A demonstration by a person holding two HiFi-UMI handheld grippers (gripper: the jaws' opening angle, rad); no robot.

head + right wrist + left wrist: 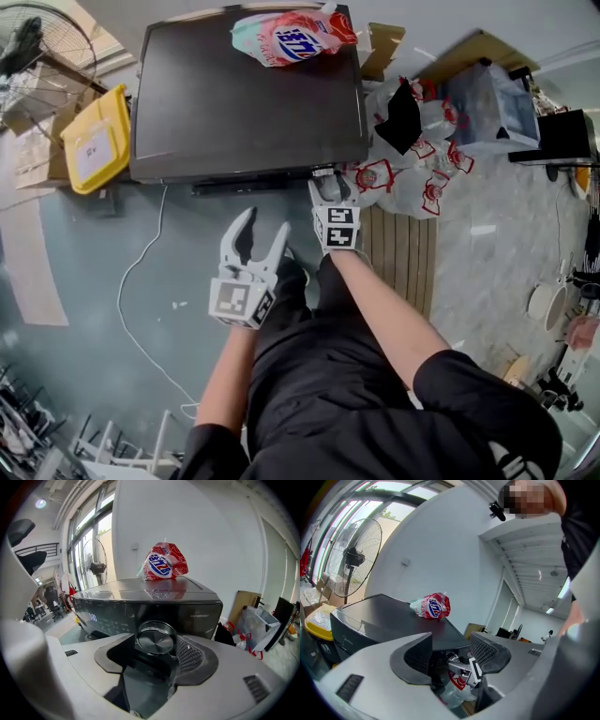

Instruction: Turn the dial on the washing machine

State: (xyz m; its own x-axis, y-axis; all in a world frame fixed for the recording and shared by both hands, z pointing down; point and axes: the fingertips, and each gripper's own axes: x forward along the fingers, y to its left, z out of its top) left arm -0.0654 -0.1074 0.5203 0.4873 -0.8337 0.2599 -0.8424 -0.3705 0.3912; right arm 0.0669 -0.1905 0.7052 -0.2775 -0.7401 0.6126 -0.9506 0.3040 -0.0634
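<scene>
Head view is showing the washer (234, 103) filling the upper middle of the frame, dark lid up, with a red and white bag (292, 37) lying at the lid's top edge. The person is standing over it, and both forearms are reaching up from the lower part of the frame.

The right tongs (326, 180) are pressing up against the washer's front edge, just right of centre. Right gripper view is putting the dial (157, 641) in the middle of the frame, a round metal knob on the dark control panel. The tongs are closing on it there, with a black pad sitting against each side of its rim.

The left tongs (264, 223) are hanging in the air below the washer's front, left of the right tongs and apart from the machine. They are spread wide and carrying nothing. Through their gap, the left gripper view is looking toward the right tongs at the panel.

A yellow bin (97, 139) is sitting at the washer's left side. Plastic bags (412, 178) are piling at its right, above some wooden slats (398, 258) on the floor. A white cable (131, 300) is trailing across the floor at lower left. A fan (351, 557) is standing at the upper left of the left gripper view.
</scene>
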